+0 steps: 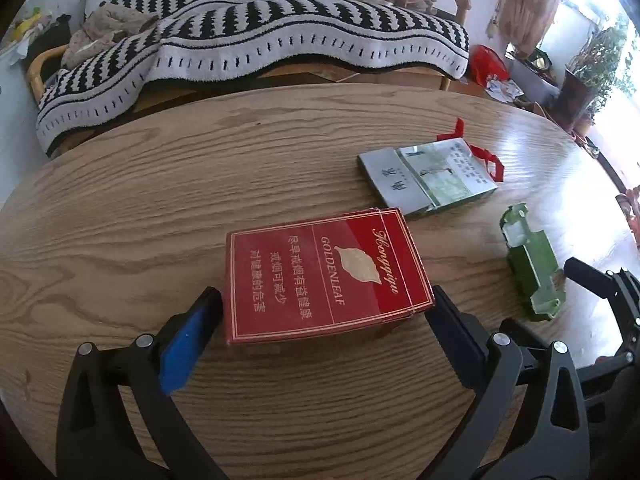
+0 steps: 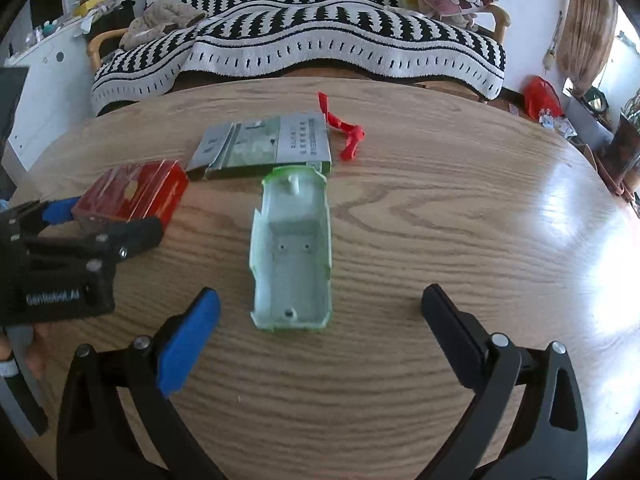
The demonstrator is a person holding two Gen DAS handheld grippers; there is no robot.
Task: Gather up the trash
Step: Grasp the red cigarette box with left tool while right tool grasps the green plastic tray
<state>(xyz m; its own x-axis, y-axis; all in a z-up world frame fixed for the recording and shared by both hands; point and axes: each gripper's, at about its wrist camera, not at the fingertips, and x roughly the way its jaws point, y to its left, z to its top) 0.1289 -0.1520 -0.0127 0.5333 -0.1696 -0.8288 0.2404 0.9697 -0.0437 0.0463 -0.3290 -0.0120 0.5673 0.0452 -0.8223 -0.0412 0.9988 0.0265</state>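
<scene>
The left wrist view shows the left gripper (image 1: 326, 312) low over a wooden table (image 1: 160, 200), its jaws set wide on either side of a red cigarette pack (image 1: 324, 272) lying flat; both fingers sit right at the pack's near edges, though a firm squeeze cannot be told. Beyond the red pack, toward the striped blanket (image 1: 240, 32), lies a silver and green pack (image 1: 428, 178) with a red ribbon (image 1: 486, 158) at its far corner. To the right of the red pack lies a green plastic shell (image 1: 534, 266), and past it the right gripper (image 1: 600, 280) shows only in part. The right wrist view shows the right gripper (image 2: 320, 308) with jaws wide apart and holding nothing, the green plastic shell (image 2: 292, 248) lying hollow side up between and just ahead of the fingertips. Left of the shell, the left gripper (image 2: 106, 218) straddles the red pack (image 2: 132, 196). Behind the shell lies the silver and green pack (image 2: 264, 146), the red ribbon (image 2: 344, 132) beside it.
</scene>
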